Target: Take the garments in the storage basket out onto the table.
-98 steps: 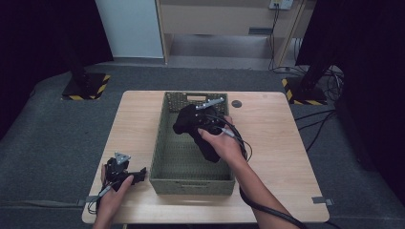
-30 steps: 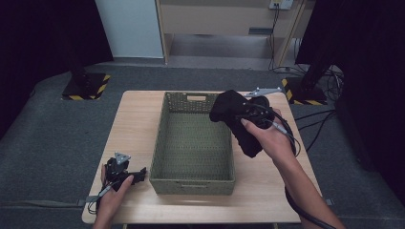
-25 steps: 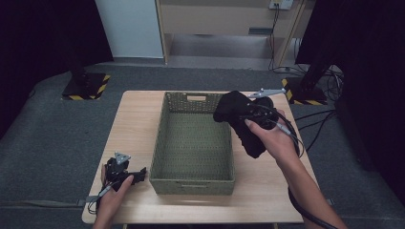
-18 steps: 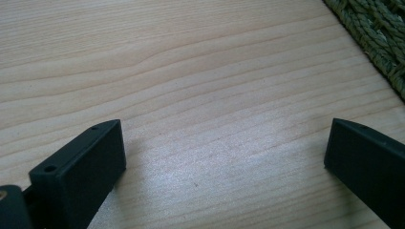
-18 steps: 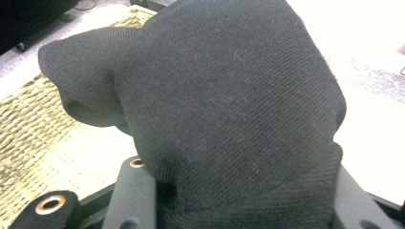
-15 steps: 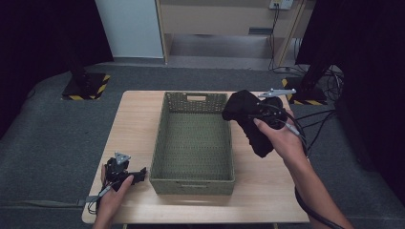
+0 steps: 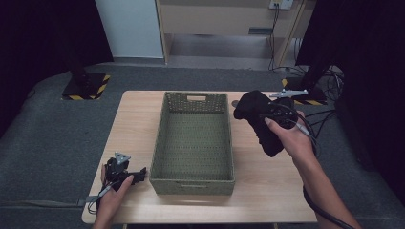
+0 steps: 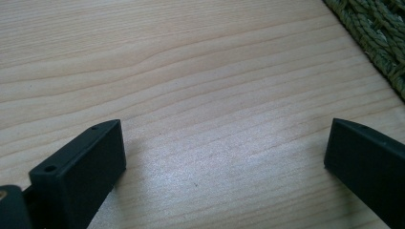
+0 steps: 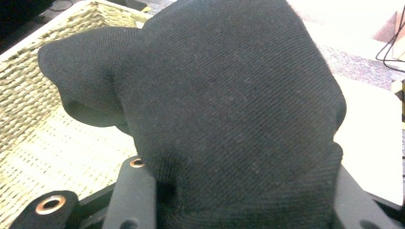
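A black cloth hangs bunched from my right gripper, which is shut on it above the table just right of the green woven basket. In the right gripper view the cloth bulges up between the two black jaws and covers their tips, with the basket's wall behind it at the left. My left gripper rests on the table at the basket's near left corner, its jaws wide open with bare wood between them, and the fingers lie low on the tabletop.
The wooden table has bare wood left of the basket and along its near edge. A small dark round object lies near the basket's far right corner. Cables trail off the table's right side. Stands with striped bases are on the floor.
My right gripper carried the black cloth out of the basket and to the right, past the basket's right wall. The left gripper stayed still.
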{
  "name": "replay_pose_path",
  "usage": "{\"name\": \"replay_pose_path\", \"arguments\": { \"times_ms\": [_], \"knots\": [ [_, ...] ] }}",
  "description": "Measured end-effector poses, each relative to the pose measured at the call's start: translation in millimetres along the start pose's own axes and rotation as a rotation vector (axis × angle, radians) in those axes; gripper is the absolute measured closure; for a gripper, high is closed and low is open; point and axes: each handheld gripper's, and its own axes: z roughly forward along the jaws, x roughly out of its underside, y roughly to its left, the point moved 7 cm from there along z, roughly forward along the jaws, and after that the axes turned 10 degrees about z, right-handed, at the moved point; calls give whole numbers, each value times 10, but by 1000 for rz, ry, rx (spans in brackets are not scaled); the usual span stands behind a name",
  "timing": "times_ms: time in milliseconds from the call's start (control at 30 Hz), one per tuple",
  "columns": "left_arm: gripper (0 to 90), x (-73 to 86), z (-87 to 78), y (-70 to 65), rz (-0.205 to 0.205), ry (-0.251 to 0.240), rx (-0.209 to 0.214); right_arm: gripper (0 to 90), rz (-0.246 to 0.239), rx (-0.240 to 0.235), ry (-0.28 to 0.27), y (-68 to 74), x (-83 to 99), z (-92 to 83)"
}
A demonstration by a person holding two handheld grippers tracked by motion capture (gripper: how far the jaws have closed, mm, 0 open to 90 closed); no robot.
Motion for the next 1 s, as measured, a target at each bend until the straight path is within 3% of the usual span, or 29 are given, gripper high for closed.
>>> {"name": "replay_pose_path", "arguments": {
  "times_ms": [300, 767, 1000],
  "knots": [
    [0, 0, 0, 0, -1, 0, -1, 565, 21, 20, 6, -170, 86, 93],
    [0, 0, 0, 0, -1, 0, -1, 564, 67, 45, 40, -459, 316, 371],
    [0, 0, 0, 0, -1, 0, -1, 564, 72, 66, 77, -549, 493, 602]
  ]
}}
